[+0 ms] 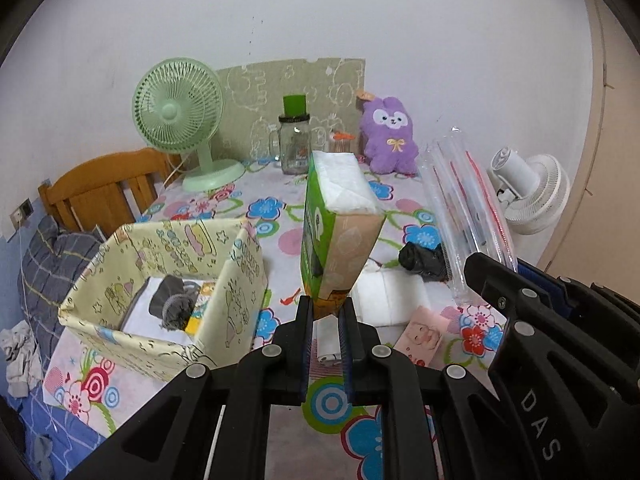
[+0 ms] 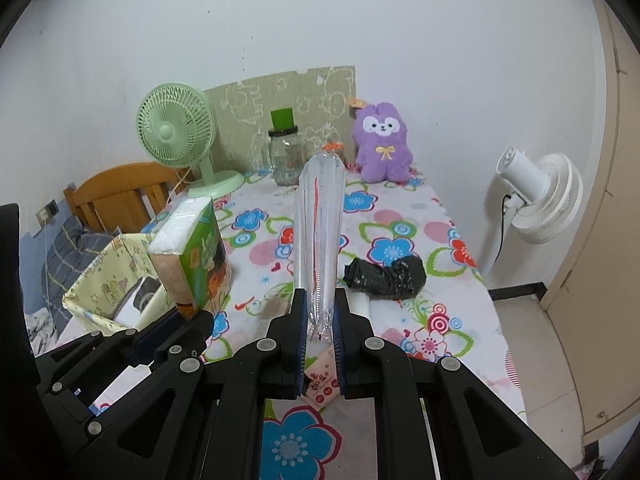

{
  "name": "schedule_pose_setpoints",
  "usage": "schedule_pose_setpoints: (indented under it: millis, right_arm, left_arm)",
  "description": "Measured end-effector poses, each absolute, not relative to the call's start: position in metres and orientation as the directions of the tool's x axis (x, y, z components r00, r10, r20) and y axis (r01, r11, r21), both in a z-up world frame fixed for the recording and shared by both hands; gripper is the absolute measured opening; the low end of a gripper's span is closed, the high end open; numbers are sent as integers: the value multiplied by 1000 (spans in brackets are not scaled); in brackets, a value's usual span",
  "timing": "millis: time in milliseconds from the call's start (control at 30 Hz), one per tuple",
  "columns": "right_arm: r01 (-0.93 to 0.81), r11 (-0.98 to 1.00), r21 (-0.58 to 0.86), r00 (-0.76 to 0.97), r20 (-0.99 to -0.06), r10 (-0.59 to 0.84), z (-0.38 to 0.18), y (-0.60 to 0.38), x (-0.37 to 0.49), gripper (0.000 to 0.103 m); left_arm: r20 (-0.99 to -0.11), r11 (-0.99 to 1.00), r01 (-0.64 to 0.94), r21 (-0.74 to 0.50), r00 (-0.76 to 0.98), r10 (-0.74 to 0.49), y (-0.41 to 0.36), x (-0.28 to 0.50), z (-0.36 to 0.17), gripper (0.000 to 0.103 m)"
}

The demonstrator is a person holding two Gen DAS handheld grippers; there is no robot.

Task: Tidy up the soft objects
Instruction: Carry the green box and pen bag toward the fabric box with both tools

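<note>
My left gripper [image 1: 325, 309] is shut on a green and tan tissue pack [image 1: 338, 224], held upright above the floral table, just right of the yellow fabric box [image 1: 236, 280]. The pack also shows in the right wrist view [image 2: 192, 256]. My right gripper [image 2: 319, 309] is shut on a clear inflated air-cushion bag [image 2: 319, 236] with a red stripe, standing upright; it shows in the left wrist view [image 1: 466, 216]. A black crumpled bag [image 2: 384, 276] lies on the table to the right. A purple plush bunny [image 2: 382, 142] sits at the back. The box holds a grey rolled cloth [image 1: 174, 300].
A green desk fan [image 1: 180, 120], a glass jar with a green lid [image 1: 295, 140] and a patterned board stand at the back. White folded packs [image 1: 388, 292] and a pink wipes packet [image 1: 424, 332] lie near my grippers. A white fan [image 2: 536, 196] stands off the table's right edge.
</note>
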State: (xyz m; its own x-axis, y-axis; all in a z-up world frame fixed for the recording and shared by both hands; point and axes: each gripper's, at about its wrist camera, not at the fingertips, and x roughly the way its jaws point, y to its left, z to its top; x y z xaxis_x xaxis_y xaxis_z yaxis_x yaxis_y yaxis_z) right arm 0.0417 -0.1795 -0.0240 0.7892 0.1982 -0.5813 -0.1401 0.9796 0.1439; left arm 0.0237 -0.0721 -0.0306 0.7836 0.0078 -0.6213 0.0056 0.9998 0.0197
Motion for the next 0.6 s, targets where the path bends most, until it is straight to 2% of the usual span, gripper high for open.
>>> schedule_pose_setpoints:
  millis: [600]
  right_arm:
    - [-141, 983, 119, 813, -553, 183, 2, -161, 29, 15]
  left_arm:
    - [-592, 999, 42, 19, 806, -22, -54, 19, -8, 10]
